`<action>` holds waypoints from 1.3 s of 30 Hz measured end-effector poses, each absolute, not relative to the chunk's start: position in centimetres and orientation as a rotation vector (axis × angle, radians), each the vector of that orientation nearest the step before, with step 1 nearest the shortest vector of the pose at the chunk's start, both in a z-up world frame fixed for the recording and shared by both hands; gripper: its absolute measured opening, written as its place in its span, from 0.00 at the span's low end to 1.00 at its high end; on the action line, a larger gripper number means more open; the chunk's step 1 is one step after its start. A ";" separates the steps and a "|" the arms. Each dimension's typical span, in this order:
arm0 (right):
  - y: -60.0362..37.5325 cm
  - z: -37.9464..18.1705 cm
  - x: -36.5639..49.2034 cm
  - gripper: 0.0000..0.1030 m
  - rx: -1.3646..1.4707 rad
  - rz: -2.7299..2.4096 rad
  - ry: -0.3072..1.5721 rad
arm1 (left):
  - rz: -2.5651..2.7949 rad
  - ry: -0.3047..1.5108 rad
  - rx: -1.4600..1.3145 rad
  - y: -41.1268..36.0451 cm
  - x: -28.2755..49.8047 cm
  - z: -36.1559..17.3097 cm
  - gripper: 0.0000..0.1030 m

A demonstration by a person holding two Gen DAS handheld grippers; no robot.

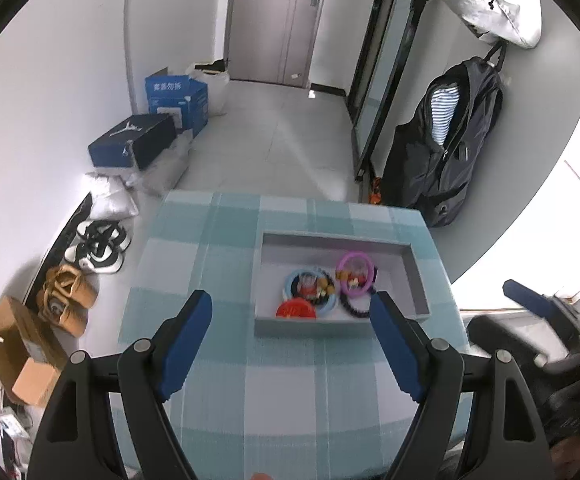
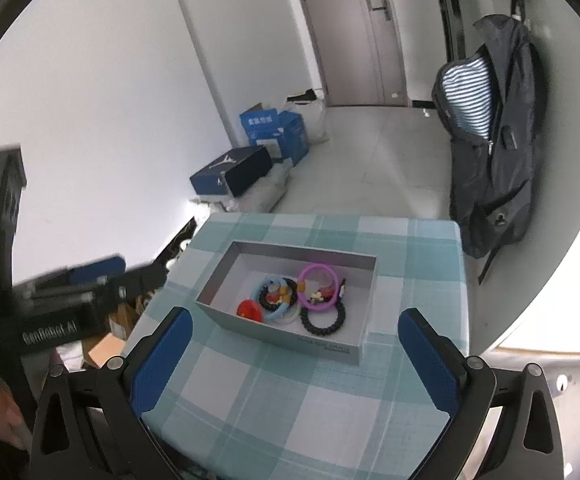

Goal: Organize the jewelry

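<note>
A grey open box (image 1: 412,276) (image 2: 290,338) stands on the teal-checked table (image 1: 249,392) (image 2: 290,420). Inside it lie a purple ring (image 1: 350,258) (image 2: 317,268), a light blue ring (image 1: 290,285) (image 2: 279,314), a red piece (image 1: 296,309) (image 2: 249,310) and a black beaded bracelet (image 1: 354,308) (image 2: 324,322). My left gripper (image 1: 290,298) is open with nothing between its blue pads, just short of the box's near wall. My right gripper (image 2: 296,316) is open wide and holds nothing, also on the near side of the box. Each gripper shows blurred at the edge of the other's view.
On the floor to the left are blue boxes (image 1: 175,94) (image 2: 273,128), a dark shoebox (image 1: 133,142), shoes (image 1: 97,246) and a cardboard box (image 1: 21,356). A dark backpack (image 1: 446,148) (image 2: 490,140) hangs at the right beyond the table. A door (image 1: 277,20) is at the back.
</note>
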State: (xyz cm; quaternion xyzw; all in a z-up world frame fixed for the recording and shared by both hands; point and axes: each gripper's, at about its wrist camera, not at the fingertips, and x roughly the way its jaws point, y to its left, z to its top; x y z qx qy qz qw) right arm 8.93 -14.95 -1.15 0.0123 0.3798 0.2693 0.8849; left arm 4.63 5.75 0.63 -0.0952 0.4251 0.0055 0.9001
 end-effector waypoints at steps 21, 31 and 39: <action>-15.6 -1.2 8.0 1.00 0.040 0.510 0.785 | 0.018 0.874 -0.171 4.5 3.9 0.8 0.75; -15.3 -1.3 8.0 1.00 0.042 0.519 0.791 | -0.006 0.870 -0.162 4.1 3.8 0.8 0.75; -15.4 -1.3 8.0 1.00 0.045 0.514 0.793 | -0.010 0.873 -0.178 4.3 3.9 0.9 0.75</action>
